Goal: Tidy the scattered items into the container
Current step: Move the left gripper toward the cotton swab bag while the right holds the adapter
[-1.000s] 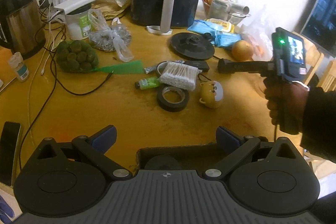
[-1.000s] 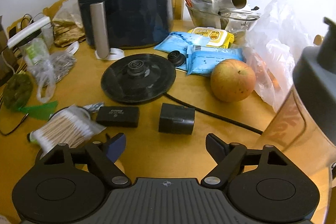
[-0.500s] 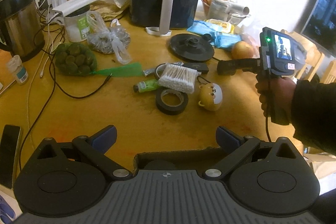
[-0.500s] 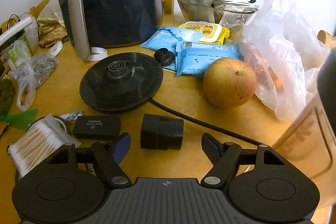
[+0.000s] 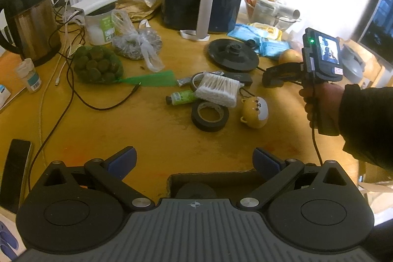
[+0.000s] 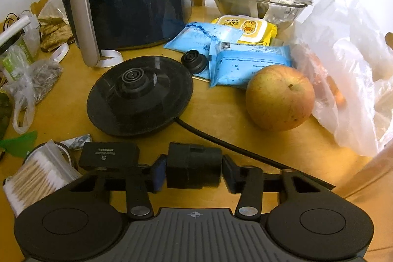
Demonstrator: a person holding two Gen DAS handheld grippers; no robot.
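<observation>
Your right gripper (image 6: 194,176) jaws are closing on the black block (image 6: 194,170) beside the kettle base (image 6: 140,95), while your left gripper (image 5: 194,161) waits, jaws spread, over the box (image 5: 211,179).

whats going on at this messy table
A person is tidying the cluttered table with a handheld gripper in each hand. The right gripper is closing around a small black block lying on the wood beside the kettle base. The left gripper is open and empty above the near edge, over a cardboard box.
</observation>
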